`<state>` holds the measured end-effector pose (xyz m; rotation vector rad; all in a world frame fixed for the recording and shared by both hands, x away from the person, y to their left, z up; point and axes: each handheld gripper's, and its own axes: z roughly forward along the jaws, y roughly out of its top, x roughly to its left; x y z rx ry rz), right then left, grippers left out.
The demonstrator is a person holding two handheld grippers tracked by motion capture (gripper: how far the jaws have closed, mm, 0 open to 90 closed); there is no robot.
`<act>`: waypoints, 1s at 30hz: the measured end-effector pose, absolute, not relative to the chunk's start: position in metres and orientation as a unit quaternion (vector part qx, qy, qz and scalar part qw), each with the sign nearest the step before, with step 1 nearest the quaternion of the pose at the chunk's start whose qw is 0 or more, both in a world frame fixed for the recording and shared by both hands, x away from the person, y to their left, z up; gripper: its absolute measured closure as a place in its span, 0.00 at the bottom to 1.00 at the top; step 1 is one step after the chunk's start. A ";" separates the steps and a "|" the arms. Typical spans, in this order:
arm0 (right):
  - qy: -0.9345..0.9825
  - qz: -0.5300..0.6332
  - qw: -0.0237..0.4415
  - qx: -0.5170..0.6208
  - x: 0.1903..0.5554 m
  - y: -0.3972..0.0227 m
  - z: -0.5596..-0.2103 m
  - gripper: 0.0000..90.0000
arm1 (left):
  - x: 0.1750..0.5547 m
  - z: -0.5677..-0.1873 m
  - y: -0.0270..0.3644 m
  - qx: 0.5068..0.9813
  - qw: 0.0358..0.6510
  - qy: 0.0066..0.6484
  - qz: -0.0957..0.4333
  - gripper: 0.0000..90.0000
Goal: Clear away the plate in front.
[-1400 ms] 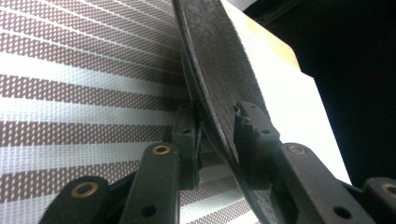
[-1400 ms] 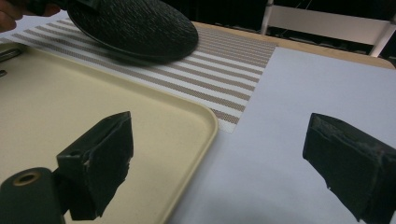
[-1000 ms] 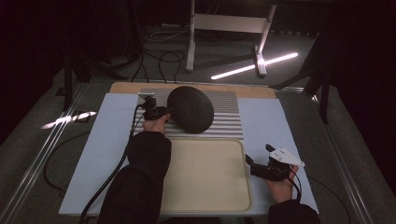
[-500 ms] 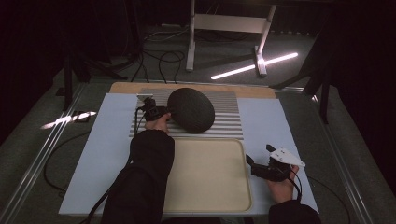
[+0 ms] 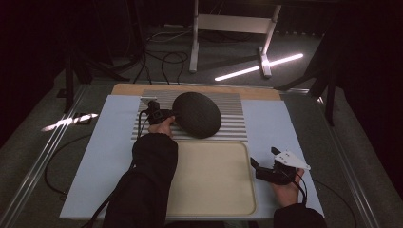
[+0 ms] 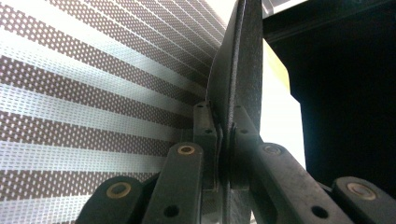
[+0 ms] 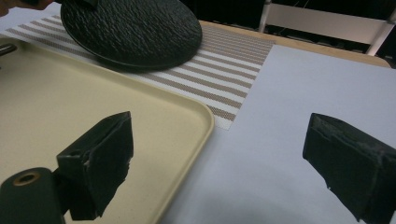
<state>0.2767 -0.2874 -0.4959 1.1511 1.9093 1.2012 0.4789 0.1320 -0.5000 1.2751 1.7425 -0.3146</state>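
The black plate [image 5: 197, 114] sits tilted over the striped mat [image 5: 233, 124], at twelve o'clock from the cream tray [image 5: 214, 180]. The left tongs [image 5: 167, 115] clamp its nine o'clock rim. The right tongs [image 5: 260, 164] gape wide at the tray's three o'clock.

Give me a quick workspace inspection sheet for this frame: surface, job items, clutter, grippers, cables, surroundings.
Surface: pale blue table top with a striped mat at the back.
Job's things: black plate tilted over the mat, one edge raised; cream tray bare.
Clutter: nothing seen.
Grippers: left gripper shut on the plate's rim; right gripper open, beside the tray.
Cables: black cable trailing off the left edge.
Surroundings: dark room, metal stand behind.
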 end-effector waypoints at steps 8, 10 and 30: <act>0.719 0.452 0.300 0.435 0.277 -0.288 -0.496 0.10 | 0.474 -0.494 0.135 0.513 0.473 0.703 -0.137 0.96; 0.719 0.452 0.300 0.435 0.277 -0.288 -0.496 0.10 | 0.473 -0.494 0.135 0.513 0.473 0.703 -0.138 0.96; 0.718 0.453 0.301 0.435 0.276 -0.287 -0.496 0.10 | 0.451 -0.478 0.145 0.520 0.490 0.683 -0.149 0.96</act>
